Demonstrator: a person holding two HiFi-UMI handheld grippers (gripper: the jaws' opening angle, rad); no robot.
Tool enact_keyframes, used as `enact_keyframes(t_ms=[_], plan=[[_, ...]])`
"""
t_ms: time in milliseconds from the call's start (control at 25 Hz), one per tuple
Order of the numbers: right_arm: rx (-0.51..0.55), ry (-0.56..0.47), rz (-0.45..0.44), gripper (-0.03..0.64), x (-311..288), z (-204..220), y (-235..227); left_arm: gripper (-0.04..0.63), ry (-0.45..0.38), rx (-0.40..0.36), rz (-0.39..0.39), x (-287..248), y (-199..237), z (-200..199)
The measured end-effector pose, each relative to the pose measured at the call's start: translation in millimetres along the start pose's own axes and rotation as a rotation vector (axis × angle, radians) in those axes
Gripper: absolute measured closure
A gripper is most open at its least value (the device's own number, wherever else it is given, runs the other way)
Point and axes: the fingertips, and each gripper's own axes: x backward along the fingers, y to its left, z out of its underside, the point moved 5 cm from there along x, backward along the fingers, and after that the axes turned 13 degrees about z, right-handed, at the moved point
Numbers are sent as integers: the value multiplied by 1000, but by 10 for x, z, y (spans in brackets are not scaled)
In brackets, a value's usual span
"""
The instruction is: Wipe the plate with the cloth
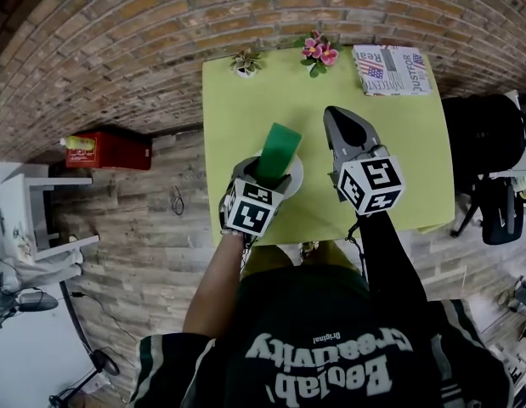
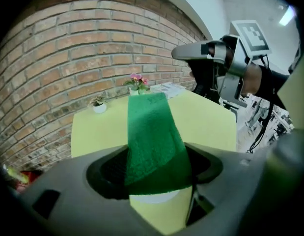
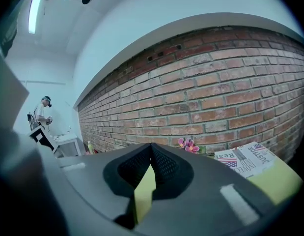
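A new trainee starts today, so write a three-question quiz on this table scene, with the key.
1. True or false: the right gripper holds the green cloth.
2. Multiple choice: the white plate lies A) on the table beneath the left gripper, B) on the newspaper, C) on the floor.
3. How many small potted plants stand along the table's far edge?

Key
1. False. The right gripper is shut on nothing, and the left gripper is shut on the cloth.
2. A.
3. Two: one green, one with pink flowers.
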Motion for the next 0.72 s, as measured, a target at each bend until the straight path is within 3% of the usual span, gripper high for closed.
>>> enact_keyframes(t_ms=[400,720], plan=[[5,29,-6,603,-37,113,32,256,171,72,38,-424,13,452],[8,36,-6,603,-42,139,14,253,262,69,27,-592,33,594]])
